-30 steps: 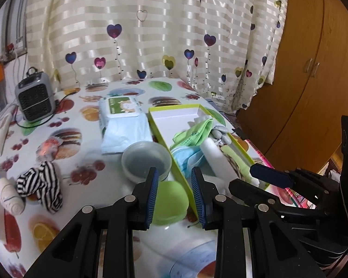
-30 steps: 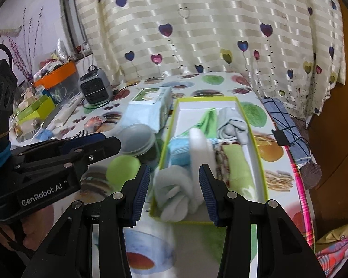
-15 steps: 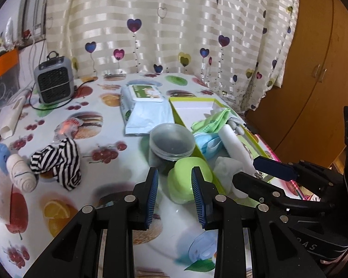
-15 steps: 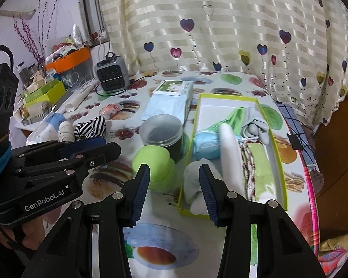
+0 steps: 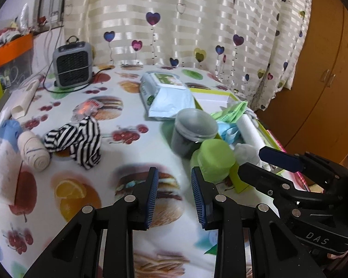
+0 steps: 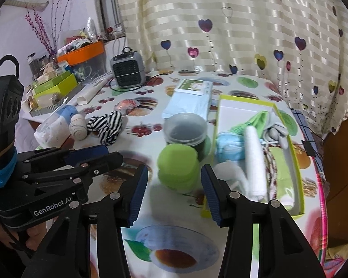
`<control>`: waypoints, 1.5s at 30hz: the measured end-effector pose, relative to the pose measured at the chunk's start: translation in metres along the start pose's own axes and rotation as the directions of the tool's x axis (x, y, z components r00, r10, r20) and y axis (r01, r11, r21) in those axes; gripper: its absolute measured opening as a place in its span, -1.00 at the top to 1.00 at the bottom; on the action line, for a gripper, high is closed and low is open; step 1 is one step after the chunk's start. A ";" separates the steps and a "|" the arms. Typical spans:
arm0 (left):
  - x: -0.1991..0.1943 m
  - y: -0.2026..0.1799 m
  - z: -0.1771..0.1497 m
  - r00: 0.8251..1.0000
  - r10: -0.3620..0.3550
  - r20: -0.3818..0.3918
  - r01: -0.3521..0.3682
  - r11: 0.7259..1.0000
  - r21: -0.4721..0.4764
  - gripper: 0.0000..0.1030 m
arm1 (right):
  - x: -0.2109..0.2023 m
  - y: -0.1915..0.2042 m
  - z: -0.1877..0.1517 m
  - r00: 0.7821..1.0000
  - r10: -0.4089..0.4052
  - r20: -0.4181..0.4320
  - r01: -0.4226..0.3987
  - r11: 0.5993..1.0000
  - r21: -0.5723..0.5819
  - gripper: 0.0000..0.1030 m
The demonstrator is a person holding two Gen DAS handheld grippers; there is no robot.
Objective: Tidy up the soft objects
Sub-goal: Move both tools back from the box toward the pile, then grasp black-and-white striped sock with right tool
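A black-and-white striped cloth (image 5: pixel 78 139) (image 6: pixel 106 125) lies bunched on the fruit-print tablecloth, next to a rolled beige bandage (image 5: pixel 33 150) (image 6: pixel 77 126). The yellow-green box (image 6: pixel 297 162) holds a white roll (image 6: pixel 255 159), a blue cloth (image 6: pixel 229 146), a green cloth and a white cloth (image 6: pixel 229 173). My left gripper (image 5: pixel 175 194) is open and empty above the table, with the striped cloth ahead on its left. My right gripper (image 6: pixel 175 192) holds nothing, its jaws opening; a green round container (image 6: pixel 177 166) stands just beyond its fingertips, untouched.
A dark jar with a clear lid (image 5: pixel 192 132) stands behind the green container (image 5: pixel 215 159). A wipes pack (image 5: pixel 164 95) lies further back, a small grey heater (image 5: pixel 72 67) with its cord at the far left. A blue-and-white bag (image 5: pixel 2 162) lies at the left edge.
Both grippers have swung left, away from the box. The box has slid to the right in both views and the striped cloth has come nearer the middle. The right jaws stand wider.
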State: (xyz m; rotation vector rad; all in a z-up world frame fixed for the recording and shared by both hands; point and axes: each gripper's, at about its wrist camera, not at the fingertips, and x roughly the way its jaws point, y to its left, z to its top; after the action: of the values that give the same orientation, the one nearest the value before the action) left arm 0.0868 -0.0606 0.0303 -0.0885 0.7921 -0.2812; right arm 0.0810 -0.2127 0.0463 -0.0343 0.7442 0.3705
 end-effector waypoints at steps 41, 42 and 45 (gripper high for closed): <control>-0.025 0.145 -0.007 0.980 0.199 0.020 -0.186 0.946 -0.266 0.21 | 0.091 0.089 0.039 0.975 0.198 -0.098 -0.203 0.978 -0.042 -0.01; -0.024 0.148 -0.005 0.979 0.204 0.020 -0.191 0.943 -0.272 0.20 | 0.095 0.090 0.041 0.975 0.200 -0.100 -0.205 0.978 -0.041 -0.01; -0.024 0.156 -0.002 0.973 0.228 0.026 -0.211 0.934 -0.288 0.14 | 0.110 0.094 0.045 0.972 0.207 -0.113 -0.212 0.977 -0.034 -0.01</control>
State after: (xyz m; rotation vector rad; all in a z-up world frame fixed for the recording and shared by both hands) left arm 0.1029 0.0958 0.0165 -0.2755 0.7722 0.0498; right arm 0.1521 -0.0827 0.0157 -0.0191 0.8503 0.5913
